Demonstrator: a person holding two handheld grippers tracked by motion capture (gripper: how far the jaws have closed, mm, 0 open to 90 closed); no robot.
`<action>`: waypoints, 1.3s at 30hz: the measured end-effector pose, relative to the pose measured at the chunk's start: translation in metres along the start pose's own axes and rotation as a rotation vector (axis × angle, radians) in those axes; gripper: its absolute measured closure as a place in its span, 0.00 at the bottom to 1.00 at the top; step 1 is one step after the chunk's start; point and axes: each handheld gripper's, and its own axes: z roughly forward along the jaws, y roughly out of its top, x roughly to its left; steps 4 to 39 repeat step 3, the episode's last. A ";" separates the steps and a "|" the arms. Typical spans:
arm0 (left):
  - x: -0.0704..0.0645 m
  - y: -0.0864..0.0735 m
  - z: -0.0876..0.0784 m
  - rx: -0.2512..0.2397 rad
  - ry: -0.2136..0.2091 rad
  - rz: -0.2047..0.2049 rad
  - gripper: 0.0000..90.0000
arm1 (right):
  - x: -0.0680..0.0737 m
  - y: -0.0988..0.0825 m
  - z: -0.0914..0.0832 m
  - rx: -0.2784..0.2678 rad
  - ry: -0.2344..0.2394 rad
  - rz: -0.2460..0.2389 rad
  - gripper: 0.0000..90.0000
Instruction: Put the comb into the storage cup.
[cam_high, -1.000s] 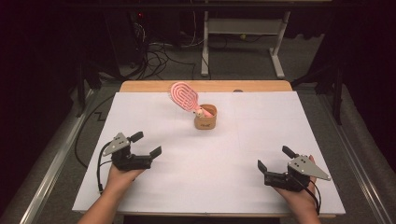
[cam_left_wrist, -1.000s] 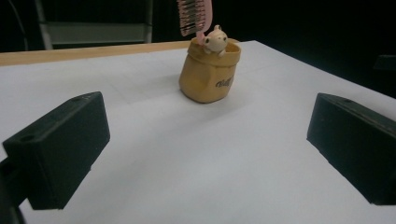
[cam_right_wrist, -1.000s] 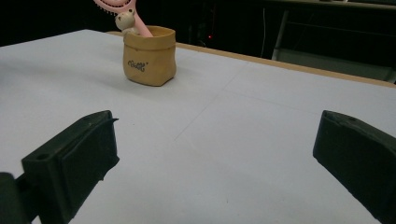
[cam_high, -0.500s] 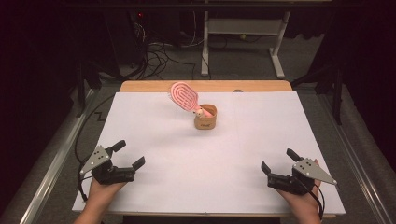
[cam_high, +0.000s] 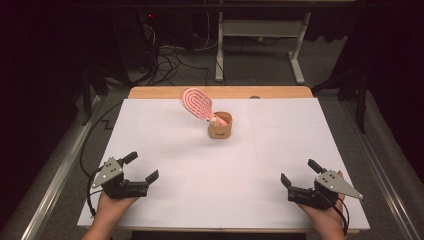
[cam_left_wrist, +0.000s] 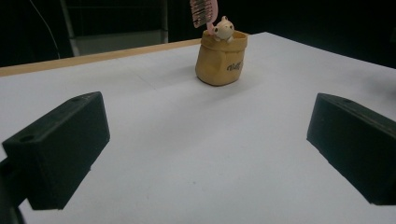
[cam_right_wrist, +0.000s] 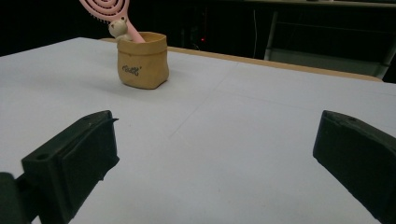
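Note:
A small tan pouch-shaped holder stands upright on the white table sheet, toward the far middle. A pink hairbrush leans out of it to the left, with a little cream animal figure at its rim. My left gripper rests near the front left edge, open, nothing between its jaws. My right gripper rests near the front right edge, open and empty. Both point toward the holder from far off.
A wooden table edge shows beyond the white sheet. Behind the table are a white metal frame and cables on the floor. Metal rails run along both sides.
Both grippers have drawn back toward the front edge over the last second, the left one also shifting outward to the left. Holder and brush stayed still.

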 end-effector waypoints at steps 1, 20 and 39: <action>0.000 0.000 0.000 -0.003 0.001 0.000 0.00 | 0.000 0.000 -0.001 0.000 0.000 -0.003 0.00; -0.001 0.001 0.000 -0.009 0.001 0.000 0.00 | 0.000 0.000 -0.001 -0.001 -0.002 -0.003 0.00; -0.001 0.001 0.000 -0.009 0.001 0.000 0.00 | 0.000 0.000 -0.001 -0.001 -0.002 -0.003 0.00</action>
